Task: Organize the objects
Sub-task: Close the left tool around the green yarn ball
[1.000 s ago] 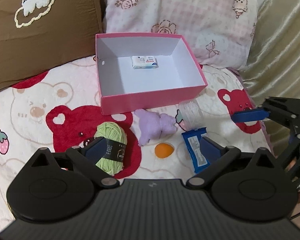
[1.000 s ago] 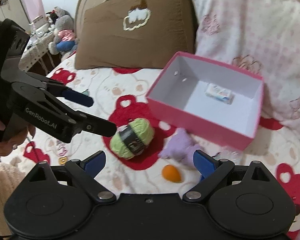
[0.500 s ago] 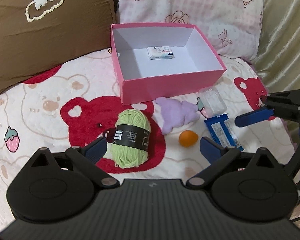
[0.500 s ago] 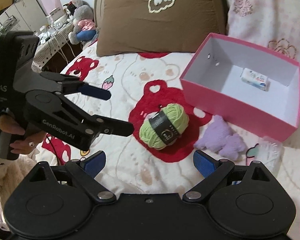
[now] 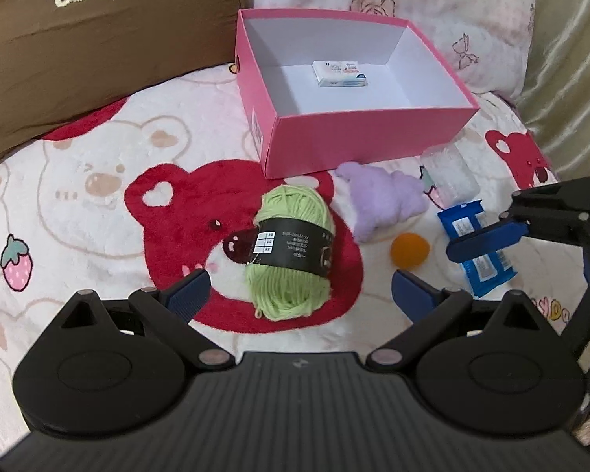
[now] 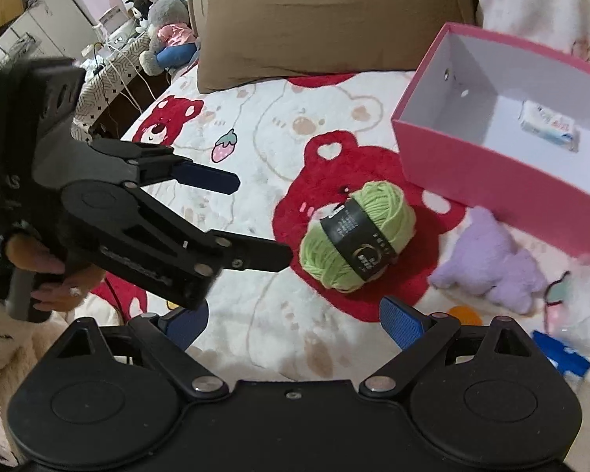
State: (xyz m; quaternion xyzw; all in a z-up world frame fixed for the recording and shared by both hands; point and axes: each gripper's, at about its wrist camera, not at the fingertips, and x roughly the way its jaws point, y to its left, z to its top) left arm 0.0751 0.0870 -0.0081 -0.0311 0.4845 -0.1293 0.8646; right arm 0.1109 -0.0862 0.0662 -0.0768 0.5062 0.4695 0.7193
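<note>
A green yarn ball (image 5: 291, 251) with a black label lies on the bear-print blanket, just ahead of my open left gripper (image 5: 299, 295) and centred between its fingers. Behind it stands an open pink box (image 5: 365, 133) holding a small white packet (image 5: 340, 74). A purple plush (image 5: 385, 200), an orange ball (image 5: 410, 249), a blue packet (image 5: 476, 244) and a clear plastic pack (image 5: 448, 175) lie right of the yarn. My right gripper (image 6: 295, 322) is open and empty, hovering short of the yarn ball (image 6: 358, 242). The right wrist view shows the left gripper (image 6: 255, 220) open, left of the yarn.
A brown pillow (image 5: 98, 39) and a pink floral pillow (image 5: 432, 4) lean behind the box. A beige curtain (image 5: 570, 59) hangs at the right. The bed edge, a side table with plush toys (image 6: 161, 27) and cables are at the left. A hand (image 6: 51, 275) holds the left gripper's handle.
My left gripper has moved in toward the yarn ball, which now sits larger and centred between its fingers. The right gripper has also come closer to the yarn. Both stay open.
</note>
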